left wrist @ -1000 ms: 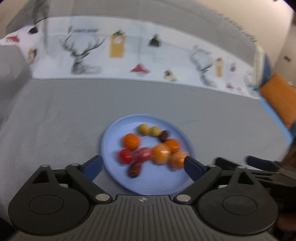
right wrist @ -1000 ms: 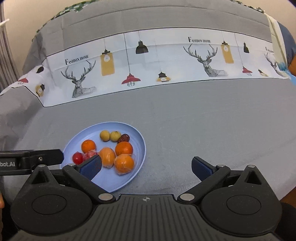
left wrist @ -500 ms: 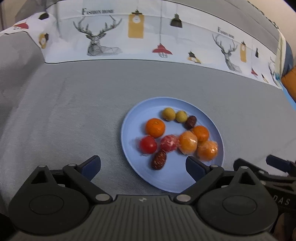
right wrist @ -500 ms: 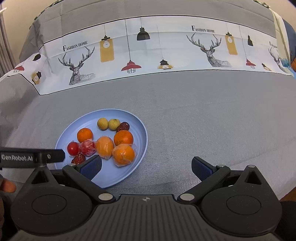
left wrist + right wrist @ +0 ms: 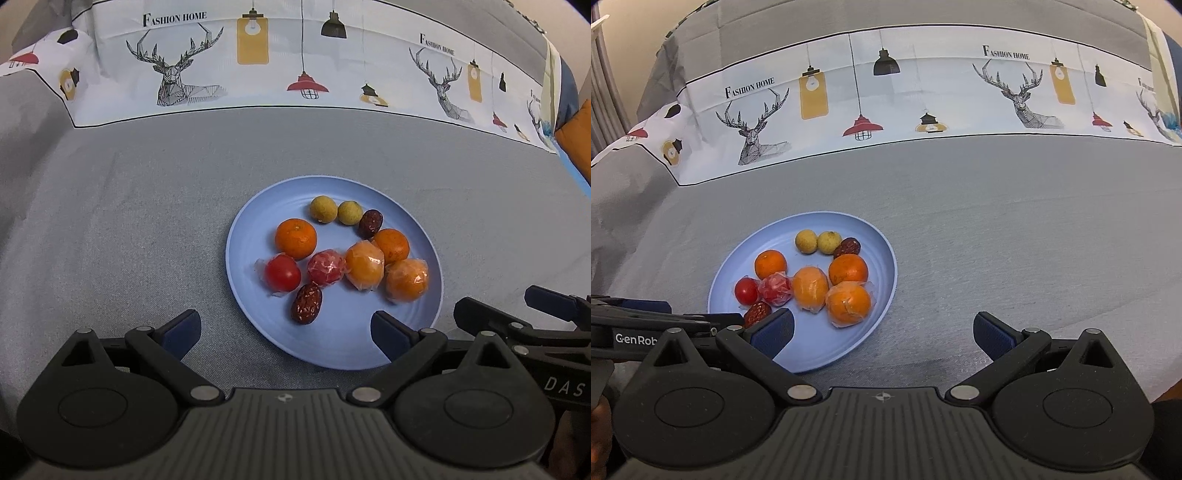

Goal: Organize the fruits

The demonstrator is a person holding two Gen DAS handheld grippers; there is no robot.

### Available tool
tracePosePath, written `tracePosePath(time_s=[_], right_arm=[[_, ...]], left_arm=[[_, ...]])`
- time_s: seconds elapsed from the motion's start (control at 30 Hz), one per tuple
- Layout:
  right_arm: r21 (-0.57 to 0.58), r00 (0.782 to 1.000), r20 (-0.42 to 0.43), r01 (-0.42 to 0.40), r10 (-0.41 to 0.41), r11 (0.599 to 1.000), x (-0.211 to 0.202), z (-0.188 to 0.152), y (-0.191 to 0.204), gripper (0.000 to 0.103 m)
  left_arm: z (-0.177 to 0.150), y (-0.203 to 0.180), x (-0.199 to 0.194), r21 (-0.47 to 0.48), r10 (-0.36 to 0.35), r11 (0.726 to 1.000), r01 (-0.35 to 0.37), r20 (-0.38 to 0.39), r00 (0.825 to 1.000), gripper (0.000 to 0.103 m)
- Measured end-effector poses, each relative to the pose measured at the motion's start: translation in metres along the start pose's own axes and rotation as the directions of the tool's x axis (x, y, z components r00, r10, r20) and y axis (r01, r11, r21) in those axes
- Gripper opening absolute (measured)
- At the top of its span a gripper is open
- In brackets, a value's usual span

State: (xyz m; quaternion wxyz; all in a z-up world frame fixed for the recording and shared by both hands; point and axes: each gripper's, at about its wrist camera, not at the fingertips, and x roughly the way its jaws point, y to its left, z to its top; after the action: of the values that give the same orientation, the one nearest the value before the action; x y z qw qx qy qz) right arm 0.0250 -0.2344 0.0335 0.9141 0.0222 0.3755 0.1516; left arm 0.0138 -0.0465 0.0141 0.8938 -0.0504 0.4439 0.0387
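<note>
Left wrist view: plate holds roughly nine fruits; both grippers' jaws spread, grasping nothing.

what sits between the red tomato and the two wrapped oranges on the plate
A wrapped pinkish-red fruit sits between the red tomato and the nearer wrapped orange on the blue plate. Both wrist views show it; the left is clearest.

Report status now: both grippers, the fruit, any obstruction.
Left gripper open, empty, at the plate's near rim. Right gripper open, empty, beside the blue plate. All fruit on plate, date nearest. Nothing blocking.
</note>
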Motion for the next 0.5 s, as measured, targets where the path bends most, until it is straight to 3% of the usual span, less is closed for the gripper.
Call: tracePosePath(time_s=[0.5], right_arm=[[-0.008, 1.0, -0.002, -0.017, 0.017, 1.0, 0.0008, 0.001, -0.0012, 0.102]], left_arm=[[-0.0009, 0.0004, 0.004, -0.008, 0.004, 1.0, -0.004, -0.02, 1.0, 0.1]])
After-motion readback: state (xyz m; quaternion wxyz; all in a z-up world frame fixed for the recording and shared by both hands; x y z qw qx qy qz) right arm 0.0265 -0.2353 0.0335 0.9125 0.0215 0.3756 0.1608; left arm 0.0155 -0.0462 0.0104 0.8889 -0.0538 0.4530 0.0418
